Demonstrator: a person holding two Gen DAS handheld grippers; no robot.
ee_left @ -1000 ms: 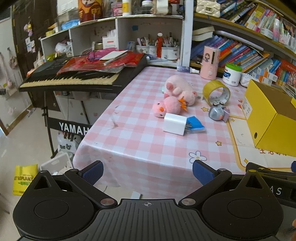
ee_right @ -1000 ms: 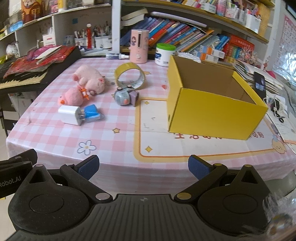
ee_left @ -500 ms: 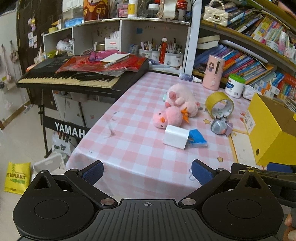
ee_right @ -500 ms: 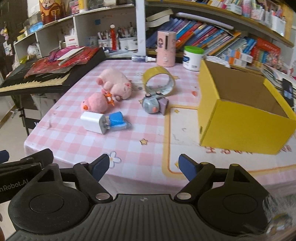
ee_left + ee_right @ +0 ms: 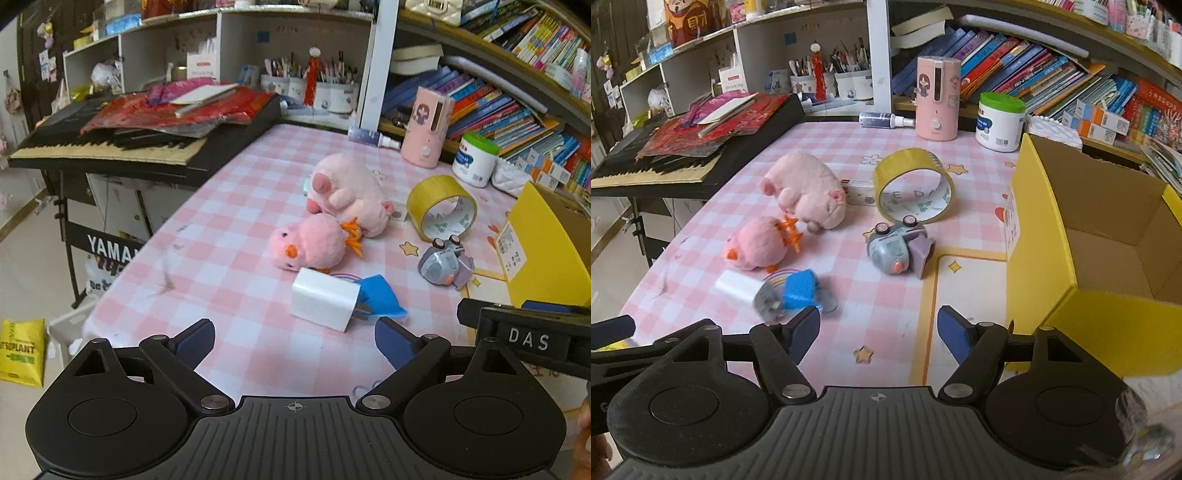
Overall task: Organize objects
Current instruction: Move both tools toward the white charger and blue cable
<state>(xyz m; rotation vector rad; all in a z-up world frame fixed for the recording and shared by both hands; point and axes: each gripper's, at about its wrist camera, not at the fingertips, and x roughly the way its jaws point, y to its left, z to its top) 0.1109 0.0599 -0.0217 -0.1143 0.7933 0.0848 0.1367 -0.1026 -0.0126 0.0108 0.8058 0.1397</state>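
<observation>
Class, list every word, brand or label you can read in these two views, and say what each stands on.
"YAMA", cut off: keyboard stand.
"DAS": right gripper.
"SOPLANT", partly: yellow bag.
"DA", partly: inside tape roll.
Box label, jar, book spines: too small.

- Charger (image 5: 325,303) lies nearest on the table (image 5: 229,236), touching the chick (image 5: 308,243) behind it.
- Pig (image 5: 807,190) lies behind the chick.
- Tape (image 5: 914,184) stands right of the pig, toy camera (image 5: 897,249) before it.
- Box (image 5: 1100,258) sits far right.
</observation>
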